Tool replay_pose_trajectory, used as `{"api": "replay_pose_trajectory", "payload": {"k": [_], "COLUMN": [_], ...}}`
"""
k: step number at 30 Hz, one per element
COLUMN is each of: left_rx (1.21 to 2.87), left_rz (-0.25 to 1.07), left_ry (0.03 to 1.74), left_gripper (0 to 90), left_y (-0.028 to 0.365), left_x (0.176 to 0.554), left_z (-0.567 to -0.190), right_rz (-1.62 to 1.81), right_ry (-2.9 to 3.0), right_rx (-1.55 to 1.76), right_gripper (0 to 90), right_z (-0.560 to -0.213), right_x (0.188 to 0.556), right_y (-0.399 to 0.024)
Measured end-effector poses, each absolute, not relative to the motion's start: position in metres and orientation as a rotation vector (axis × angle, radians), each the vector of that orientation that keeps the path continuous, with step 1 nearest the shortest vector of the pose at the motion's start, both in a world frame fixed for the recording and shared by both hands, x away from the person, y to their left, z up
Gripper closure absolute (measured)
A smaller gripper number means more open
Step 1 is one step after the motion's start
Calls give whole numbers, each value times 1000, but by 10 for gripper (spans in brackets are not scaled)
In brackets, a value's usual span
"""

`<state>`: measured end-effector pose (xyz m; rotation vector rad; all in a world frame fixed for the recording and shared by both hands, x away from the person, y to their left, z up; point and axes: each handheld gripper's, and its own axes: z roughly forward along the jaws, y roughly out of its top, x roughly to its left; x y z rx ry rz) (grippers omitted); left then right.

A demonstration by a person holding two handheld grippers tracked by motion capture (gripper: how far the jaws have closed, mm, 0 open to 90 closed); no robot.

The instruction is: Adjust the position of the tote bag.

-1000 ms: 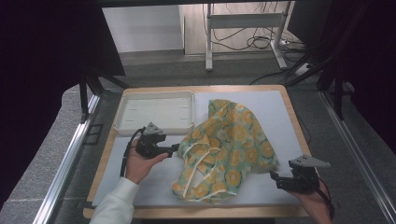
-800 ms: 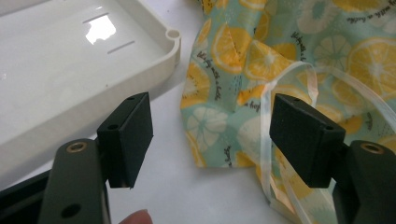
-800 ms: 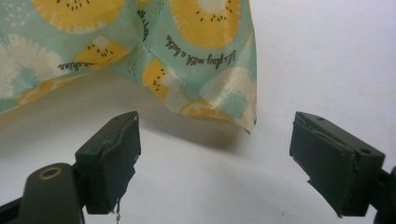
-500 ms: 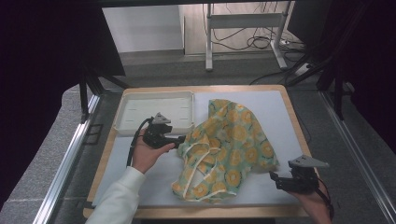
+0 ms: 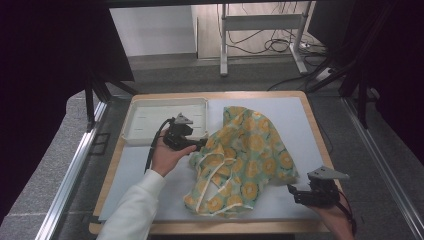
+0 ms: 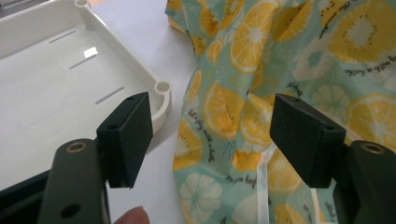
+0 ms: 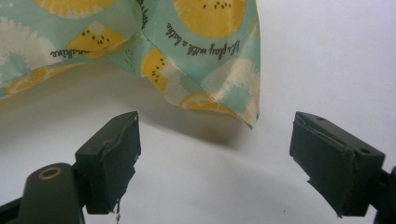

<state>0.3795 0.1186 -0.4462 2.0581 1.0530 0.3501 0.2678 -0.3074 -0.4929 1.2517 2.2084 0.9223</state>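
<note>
High view shows the lemon-print cloth (image 5: 245,157) lying crumpled on the table (image 5: 300,115), between the two tools: its left edge sits just ahead of the left tool (image 5: 200,145), and its lower right corner points toward the right tool (image 5: 291,191).

It looks thin, light and limp, so it should fold and sag wherever it is lifted, and a pinch on one layer may drag the rest along. The hemmed edges and corners seem the best places to grip. In the left gripper view the left tool (image 6: 212,135) has its jaws spread wide with nothing pressed between them; a bunched fold of the cloth (image 6: 243,112) with a pale hem lies straight ahead in the gap. In the right gripper view the right tool (image 7: 215,158) is likewise spread apart and empty, and a free corner of the cloth (image 7: 233,100) hangs just beyond the jaws, slightly lifted off the table, an easy place to bite.

A shallow white tray (image 5: 145,122) sits close on the far left side of the left tool, its rounded corner (image 6: 161,93) just beside the left jaw. That rim could catch the jaw if the tool swings that way.
</note>
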Motion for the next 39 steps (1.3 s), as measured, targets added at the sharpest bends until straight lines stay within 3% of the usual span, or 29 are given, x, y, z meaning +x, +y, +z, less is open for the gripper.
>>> {"api": "replay_pose_trajectory", "payload": {"k": [23, 33, 39], "left_rx": [2138, 2054, 2064], "left_rz": [367, 373, 332], "left_ry": [1032, 1058, 1119], "left_gripper": [301, 305, 308], "left_y": [65, 83, 81], "left_x": [445, 454, 466], "left_z": [-446, -433, -446], "right_rz": [905, 883, 878], "right_ry": [2223, 2230, 2233], "right_rx": [1240, 1234, 1234], "right_gripper": [165, 165, 165], "right_z": [-494, -497, -497], "right_x": [270, 271, 271], "right_y": [-306, -306, -306]}}
